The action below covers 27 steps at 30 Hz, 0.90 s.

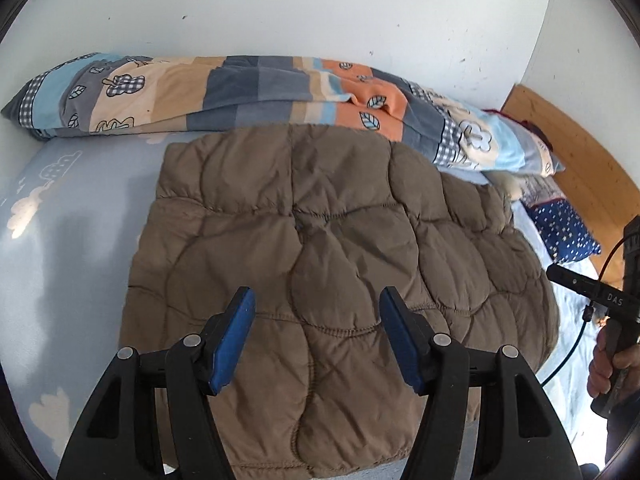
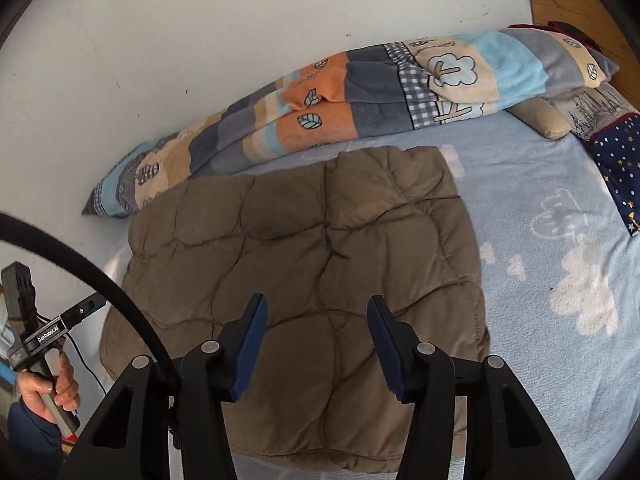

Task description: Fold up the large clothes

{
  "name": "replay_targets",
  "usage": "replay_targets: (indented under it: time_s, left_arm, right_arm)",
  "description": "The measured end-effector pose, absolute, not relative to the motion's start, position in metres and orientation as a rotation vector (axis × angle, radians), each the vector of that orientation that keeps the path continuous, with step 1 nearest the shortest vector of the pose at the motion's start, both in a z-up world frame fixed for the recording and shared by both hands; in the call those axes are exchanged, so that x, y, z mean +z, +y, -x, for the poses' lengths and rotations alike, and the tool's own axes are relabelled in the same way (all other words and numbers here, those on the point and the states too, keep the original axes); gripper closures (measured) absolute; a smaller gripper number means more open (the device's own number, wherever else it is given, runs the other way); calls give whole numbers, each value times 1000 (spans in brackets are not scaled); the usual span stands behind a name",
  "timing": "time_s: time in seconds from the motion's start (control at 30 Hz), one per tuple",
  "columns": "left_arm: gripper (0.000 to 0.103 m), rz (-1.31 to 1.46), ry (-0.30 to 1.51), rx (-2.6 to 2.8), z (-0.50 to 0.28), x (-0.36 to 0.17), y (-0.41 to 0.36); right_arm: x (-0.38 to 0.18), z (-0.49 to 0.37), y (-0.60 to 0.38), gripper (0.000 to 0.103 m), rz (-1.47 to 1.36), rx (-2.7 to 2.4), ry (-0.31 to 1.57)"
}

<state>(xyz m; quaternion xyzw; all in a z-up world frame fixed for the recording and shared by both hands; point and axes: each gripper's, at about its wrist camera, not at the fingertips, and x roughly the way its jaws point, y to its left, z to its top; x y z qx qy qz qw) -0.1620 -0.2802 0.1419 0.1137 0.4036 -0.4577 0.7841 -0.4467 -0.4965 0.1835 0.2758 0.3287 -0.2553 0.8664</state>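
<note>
Blue-padded fingers (image 1: 234,344) of the left tool (image 1: 316,344) fill the bottom of the left wrist view, jaws parted with nothing between the pads; released. Brown quilted garment (image 1: 320,248) lies directly below and ahead of this tool, folded into a rough rectangle, flat on the bed (image 1: 72,240). Pads hang above the garment's near half and do not touch it, as far as the view shows.

Right tool (image 2: 316,346) shows the same state in the right wrist view: 2 blue pads apart, empty, released, held over the near part of the garment (image 2: 304,248). Garment's near edge runs under both tools and out of sight behind their black frames.

Bed carries a pale blue sheet with white cloud print. Patchwork blanket (image 1: 248,92) is bunched along the white wall (image 1: 320,8) behind the garment; the garment's far edge lies just beside it, possibly touching. Navy star-print pillow (image 1: 568,232) sits at the head end, apart from the garment.

Each view catches the other tool's handle at its edge, gripped by a hand: right hand (image 1: 608,364), left hand (image 2: 48,392).
</note>
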Motion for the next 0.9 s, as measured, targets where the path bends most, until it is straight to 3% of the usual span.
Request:
replay_targets:
  time_s: [0.2,0.53,0.67,0.9]
  left_arm:
    - [34,-337,1008,-900,154,88,-314]
    - [31,-342,1098,-843,142,63,-331]
    - [31,-329,996,-822,161,79,-317]
    - [31,-401,765,-795,212,103,-257]
  right_arm:
    - [139,409,-501,46,-495,-637,842]
    - [86,402,-529,45,-616,-583,943]
    - [101,408,-532,44,-670,-605,952]
    - [143,489,-481,43,-716,-594,710]
